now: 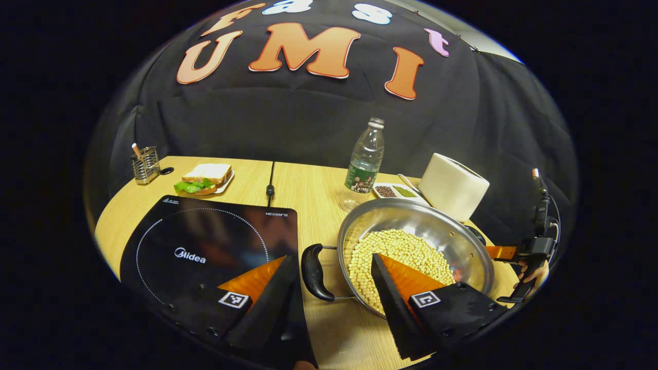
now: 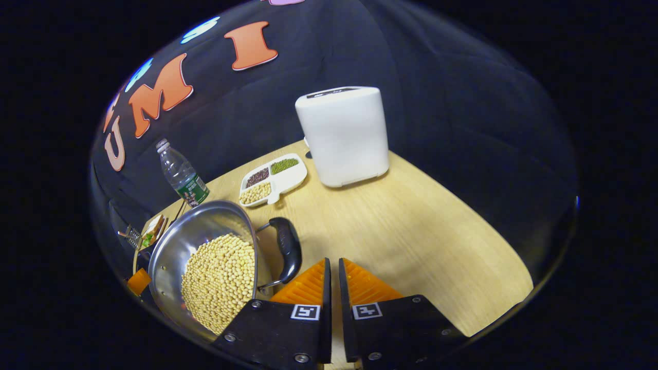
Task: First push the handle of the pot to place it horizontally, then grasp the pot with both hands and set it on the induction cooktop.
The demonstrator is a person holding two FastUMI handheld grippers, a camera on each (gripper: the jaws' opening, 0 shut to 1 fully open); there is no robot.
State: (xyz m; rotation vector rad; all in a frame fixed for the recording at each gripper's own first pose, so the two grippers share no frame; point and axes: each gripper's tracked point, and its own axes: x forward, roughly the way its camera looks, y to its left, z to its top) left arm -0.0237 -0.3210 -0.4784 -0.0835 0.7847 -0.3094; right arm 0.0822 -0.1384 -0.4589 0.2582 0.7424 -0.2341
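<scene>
Spanning most of both views, the wooden table [image 2: 411, 231] carries everything. On its left part lies the induction cooktop [image 1: 205, 246], bare on top. Just beside it, apart from its edge, sits the pot [image 1: 426, 226], heaped with soybeans [image 1: 401, 252] and not yet moved across. Smaller are the pot's two black side handles: the near handle [image 1: 314, 271] on the cooktop side, and the far handle [image 2: 288, 247], both seemingly lying level, though the fisheye makes that hard to judge. The pushing step looks done or nearly so; the two-handed lift and the placing remain.

The left gripper [image 1: 329, 270] is spread wide, straddling the near handle without pressing it. The right gripper [image 2: 331, 280] is pinched to a narrow slit, gripping nothing, its fingers just beside the far handle; contact cannot be told.
</scene>
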